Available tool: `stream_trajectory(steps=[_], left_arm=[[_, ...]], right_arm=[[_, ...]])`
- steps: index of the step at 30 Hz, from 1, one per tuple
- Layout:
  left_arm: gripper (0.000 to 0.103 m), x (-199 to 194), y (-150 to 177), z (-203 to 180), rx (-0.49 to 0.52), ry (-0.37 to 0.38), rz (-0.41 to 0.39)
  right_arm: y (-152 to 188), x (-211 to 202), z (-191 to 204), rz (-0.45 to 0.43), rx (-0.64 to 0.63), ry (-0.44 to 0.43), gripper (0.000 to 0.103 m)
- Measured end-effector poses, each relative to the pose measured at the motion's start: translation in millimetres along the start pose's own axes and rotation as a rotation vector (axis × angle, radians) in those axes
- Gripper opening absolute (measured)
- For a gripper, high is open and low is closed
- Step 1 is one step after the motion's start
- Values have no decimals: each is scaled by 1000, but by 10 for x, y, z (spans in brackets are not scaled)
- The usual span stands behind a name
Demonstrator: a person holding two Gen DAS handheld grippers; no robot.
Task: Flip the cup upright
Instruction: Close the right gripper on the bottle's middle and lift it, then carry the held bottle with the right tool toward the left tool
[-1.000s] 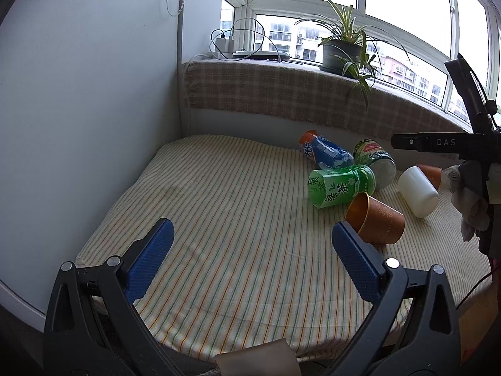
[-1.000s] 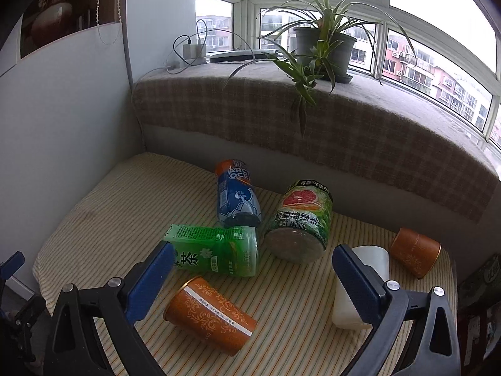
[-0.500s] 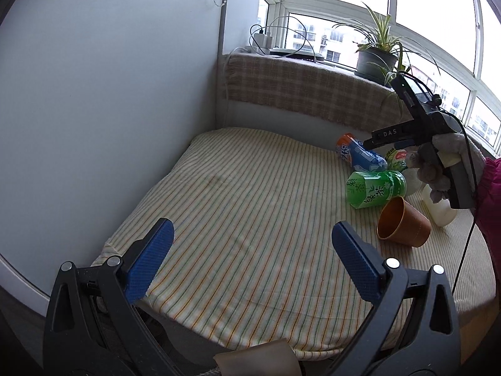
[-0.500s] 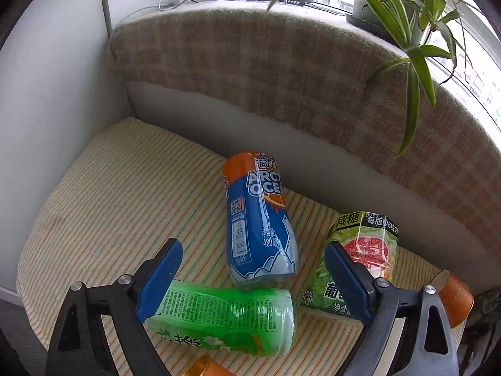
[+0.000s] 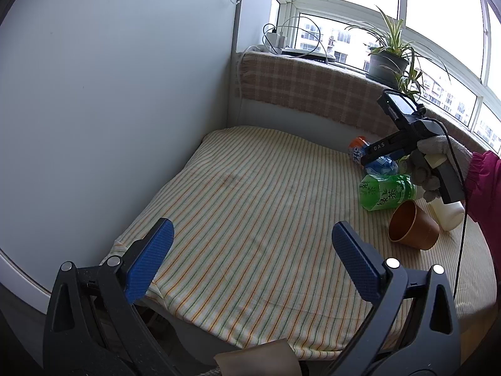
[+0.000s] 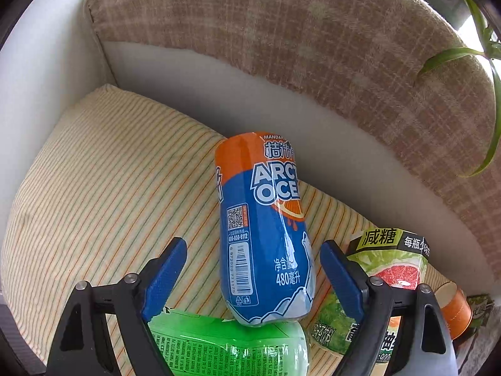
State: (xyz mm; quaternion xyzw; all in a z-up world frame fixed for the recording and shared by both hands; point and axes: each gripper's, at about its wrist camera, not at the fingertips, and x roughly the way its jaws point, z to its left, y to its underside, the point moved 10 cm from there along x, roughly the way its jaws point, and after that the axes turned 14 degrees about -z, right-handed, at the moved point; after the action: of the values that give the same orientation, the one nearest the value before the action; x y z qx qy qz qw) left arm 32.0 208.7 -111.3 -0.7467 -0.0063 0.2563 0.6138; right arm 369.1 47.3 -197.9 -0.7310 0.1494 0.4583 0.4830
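A blue and orange Arctic Ocean cup (image 6: 266, 228) lies on its side on the striped cloth (image 6: 103, 172). My right gripper (image 6: 250, 269) is open, with its blue fingers on either side of the cup's wide end, not touching it. In the left wrist view the same cup (image 5: 372, 159) lies partly hidden behind the right gripper's body (image 5: 407, 144). My left gripper (image 5: 250, 260) is open and empty, above the near part of the cloth, far from the cups.
A green tea cup (image 6: 231, 347) (image 5: 385, 191), a grapefruit cup (image 6: 388, 269), orange paper cups (image 5: 413, 228) (image 6: 454, 310) and a white cup (image 5: 447, 213) lie around it. A white wall (image 5: 109, 109) stands left; a plaid ledge (image 6: 313, 31) with a plant (image 5: 391, 53) runs behind.
My right gripper has moved forward and down until its fingers straddle the blue cup. My left gripper has drawn back and swung left. The cups have not moved.
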Motion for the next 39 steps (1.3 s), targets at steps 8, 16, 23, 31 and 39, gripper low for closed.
stream_trajectory(steps=[8,16,23,31,39], left_arm=[[102,-1,-4,37,-2,-13,-4],[102,-23,-15,22,3,-11,-13],[102,-98,-19,5,11,-12,-29],[102,-170,-54,-134,24,2,-47],[102,-218,-68,-553,54,82,-59]], right_arm=[[53,176,16,43,-5,3,69],[74,-31,42,-4,-16,-2,67],[90,-520,187,-87,-54,-39,67],[67,-1230,337,-221,-74,-110,67],[341,-1974,257,-340,45,-182,67]])
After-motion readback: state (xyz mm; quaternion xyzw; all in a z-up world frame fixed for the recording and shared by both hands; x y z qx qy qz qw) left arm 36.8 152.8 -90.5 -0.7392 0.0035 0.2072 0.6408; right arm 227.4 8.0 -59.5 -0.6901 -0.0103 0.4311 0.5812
